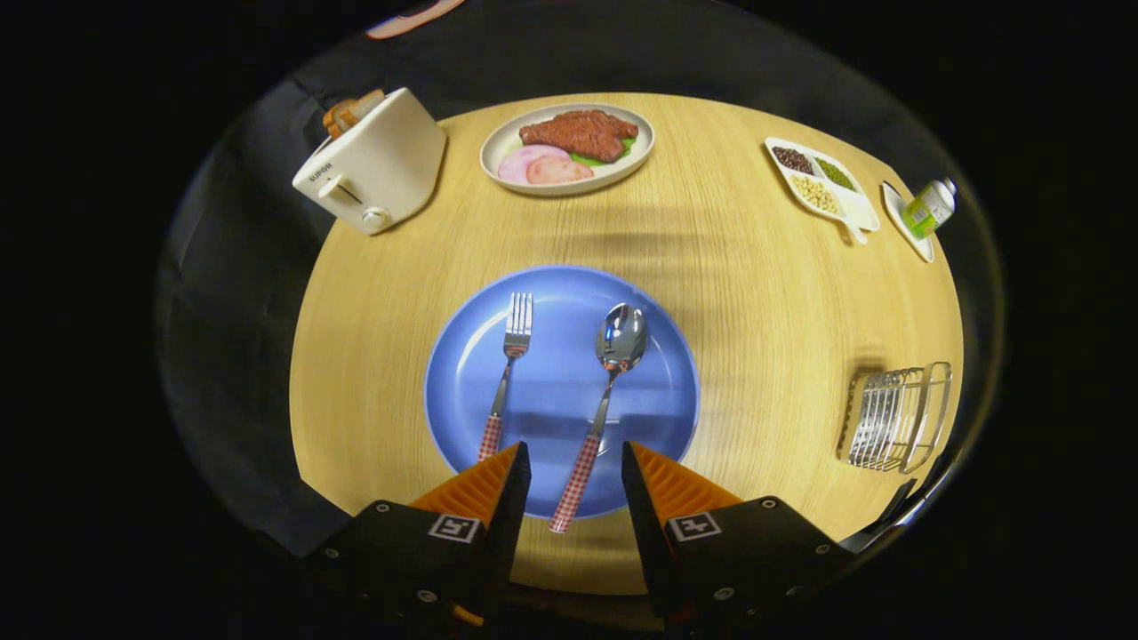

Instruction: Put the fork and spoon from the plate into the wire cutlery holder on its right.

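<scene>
Gripper view: I am holding my gripper (pixel 576 462) unclenched, grasping nothing.
Spoon (pixel 603 404): handle lying between my fingers, bowl pointing away.
Fork (pixel 507 378): lying parallel, just beside the left finger.

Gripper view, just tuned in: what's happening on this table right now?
The tool is open and holds nothing. The spoon has its handle end lying between the fingers, untouched. The fork lies beside it on the blue plate. The wire cutlery holder, to the plate's right, has neither in it. Nothing is moved yet.
</scene>
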`<state>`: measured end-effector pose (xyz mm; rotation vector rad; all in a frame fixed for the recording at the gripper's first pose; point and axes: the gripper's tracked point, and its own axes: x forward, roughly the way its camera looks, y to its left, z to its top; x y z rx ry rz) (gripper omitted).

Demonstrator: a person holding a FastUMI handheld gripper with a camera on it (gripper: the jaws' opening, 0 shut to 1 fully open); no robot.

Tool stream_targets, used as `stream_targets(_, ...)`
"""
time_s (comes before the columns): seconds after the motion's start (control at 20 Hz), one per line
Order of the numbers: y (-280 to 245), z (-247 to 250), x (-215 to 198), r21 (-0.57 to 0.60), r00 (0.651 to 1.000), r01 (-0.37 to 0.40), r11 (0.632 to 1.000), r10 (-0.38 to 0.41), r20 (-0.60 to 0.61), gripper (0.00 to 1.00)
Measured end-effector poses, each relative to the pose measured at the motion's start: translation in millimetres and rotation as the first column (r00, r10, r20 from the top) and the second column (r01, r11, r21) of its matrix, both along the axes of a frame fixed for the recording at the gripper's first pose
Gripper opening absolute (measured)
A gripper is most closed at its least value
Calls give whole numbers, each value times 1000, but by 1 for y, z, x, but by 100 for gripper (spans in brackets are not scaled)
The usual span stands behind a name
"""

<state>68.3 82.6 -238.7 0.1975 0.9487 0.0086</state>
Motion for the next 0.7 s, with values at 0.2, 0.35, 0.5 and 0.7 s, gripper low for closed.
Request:
stream_targets(0.2,8,-21,-5,22,996,17,1000,-15,-86,55)
stream_targets(0.35,8,-28,-5,17,993,24,1000,-22,-114,47)
stream_targets(0.5,8,-31,-4,9,992,26,1000,-24,-123,35)
stream_targets(0.7,10,-31,-5,23,992,22,999,-18,-129,15)
